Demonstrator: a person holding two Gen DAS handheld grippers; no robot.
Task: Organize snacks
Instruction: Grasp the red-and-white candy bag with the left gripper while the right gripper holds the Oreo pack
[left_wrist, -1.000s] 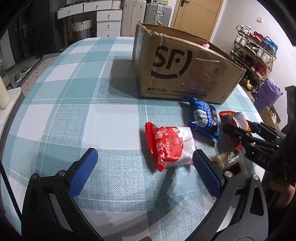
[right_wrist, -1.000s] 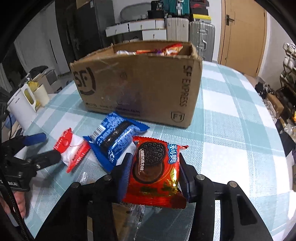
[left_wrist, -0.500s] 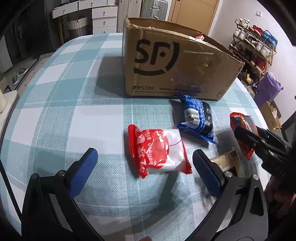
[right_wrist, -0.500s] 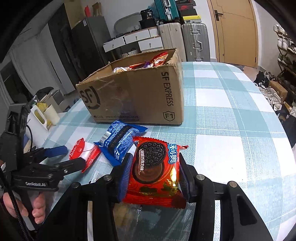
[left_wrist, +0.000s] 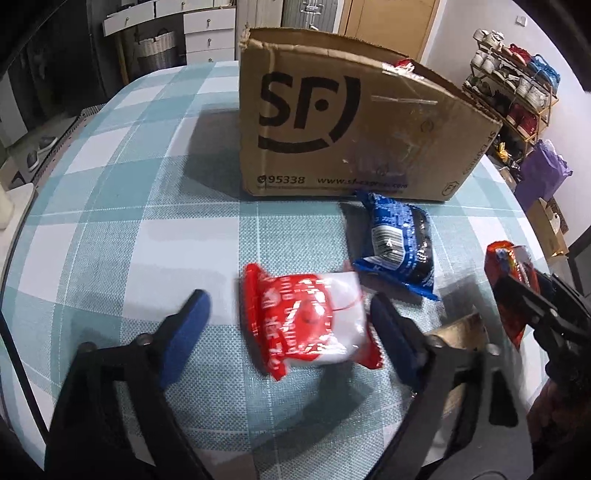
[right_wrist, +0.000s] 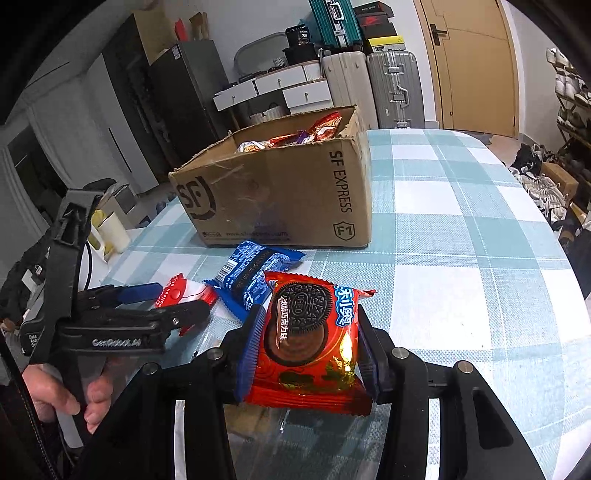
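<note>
Left claw (left_wrist: 288, 325) closing around red-and-white snack (left_wrist: 310, 325) on checked surface (left_wrist: 110, 206), right claw (right_wrist: 306, 350) clamped on red cookie pack (right_wrist: 310, 339), cardboard box (right_wrist: 280, 192) behind.

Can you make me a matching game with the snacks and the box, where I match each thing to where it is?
Things:
1. red Oreo packet
2. red and white packet
3. blue packet
4. cardboard box

Places:
A. standing on the checked tablecloth with snacks inside
B. lying just in front of the box
C. clamped in the right gripper
D. between the closing jaws of the left gripper

Pairs: 1-C, 2-D, 3-B, 4-A
</note>
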